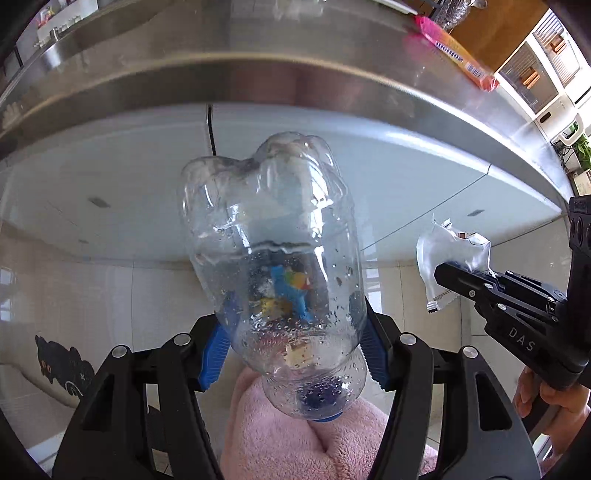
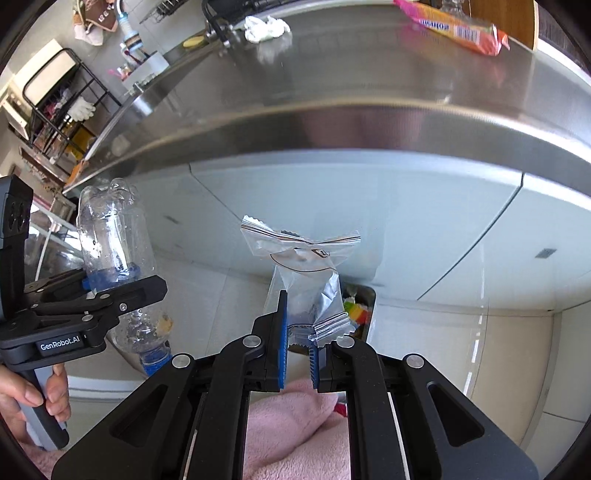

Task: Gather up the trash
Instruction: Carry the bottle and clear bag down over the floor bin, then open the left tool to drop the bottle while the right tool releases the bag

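Droplets line the clear bottle point(image 1: 273, 266); colourful scraps fill the bin point(image 2: 364, 306).

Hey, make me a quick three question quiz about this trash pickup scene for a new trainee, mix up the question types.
1. True or false: the left gripper grips a clear plastic bottle with its cap end toward the camera.
2. What does the right gripper hold?
A. a white cloth
B. a clear wrapper
C. a sponge
3. Fill in: the orange and pink snack pack lies on the steel ____.

Key: 1 true; 2 B; 3 counter.
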`<state>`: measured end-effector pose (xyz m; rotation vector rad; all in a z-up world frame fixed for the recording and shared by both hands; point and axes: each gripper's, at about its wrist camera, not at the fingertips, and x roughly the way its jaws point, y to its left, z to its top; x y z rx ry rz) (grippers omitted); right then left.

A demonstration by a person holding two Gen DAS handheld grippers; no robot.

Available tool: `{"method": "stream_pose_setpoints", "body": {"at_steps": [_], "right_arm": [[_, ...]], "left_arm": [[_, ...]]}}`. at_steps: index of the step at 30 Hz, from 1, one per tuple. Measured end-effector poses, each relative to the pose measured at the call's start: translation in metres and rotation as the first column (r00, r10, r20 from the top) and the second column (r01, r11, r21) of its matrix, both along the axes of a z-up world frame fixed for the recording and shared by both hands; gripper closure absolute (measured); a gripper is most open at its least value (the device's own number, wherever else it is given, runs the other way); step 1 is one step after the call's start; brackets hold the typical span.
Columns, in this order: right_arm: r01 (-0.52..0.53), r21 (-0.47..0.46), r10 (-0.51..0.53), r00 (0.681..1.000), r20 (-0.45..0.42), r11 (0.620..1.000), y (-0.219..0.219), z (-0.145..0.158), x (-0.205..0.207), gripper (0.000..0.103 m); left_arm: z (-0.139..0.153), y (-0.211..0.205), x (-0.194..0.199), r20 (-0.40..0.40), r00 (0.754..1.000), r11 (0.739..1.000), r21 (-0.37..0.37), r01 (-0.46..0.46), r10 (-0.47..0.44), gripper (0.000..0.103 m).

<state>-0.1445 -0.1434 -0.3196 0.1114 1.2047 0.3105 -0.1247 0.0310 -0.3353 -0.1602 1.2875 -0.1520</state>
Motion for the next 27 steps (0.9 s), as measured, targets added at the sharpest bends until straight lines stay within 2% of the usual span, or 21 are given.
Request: {"method": "stream_pose_setpoints", "body": {"at_steps": [7,18,23,27], "right_arm": [[0.011,-0.027,-0.014,0.994,-0.105,1.0,0.012,-0.062,0.002,0.092],[0.087,-0.029,-0.091,0.973,-0.21,0.996,0.017,-0.157,0.042,0.092],[0.122,-0.038,-0.127,0.952,-0.279,0.992,0.015,-0.194,0.061,0.092],[0.155,-0.046,-0.162,0.936,-0.311,0.987,0.011,-0.211,0.071,0.089]], "left_arm": [[-0.075,0.0,0.008,-0.075,0.997,1.0,-0.02,0.006,-0.007,0.045],[-0.179,-0.017,0.039,-0.18,0.981,0.997,0.001,0.076,-0.075,0.044],[-0.211,-0.026,0.046,-0.221,0.971,0.996,-0.006,0.089,-0.088,0.045],[-0.221,-0.034,0.052,-0.246,0.965,0.996,-0.024,0.084,-0.087,0.044]]}}
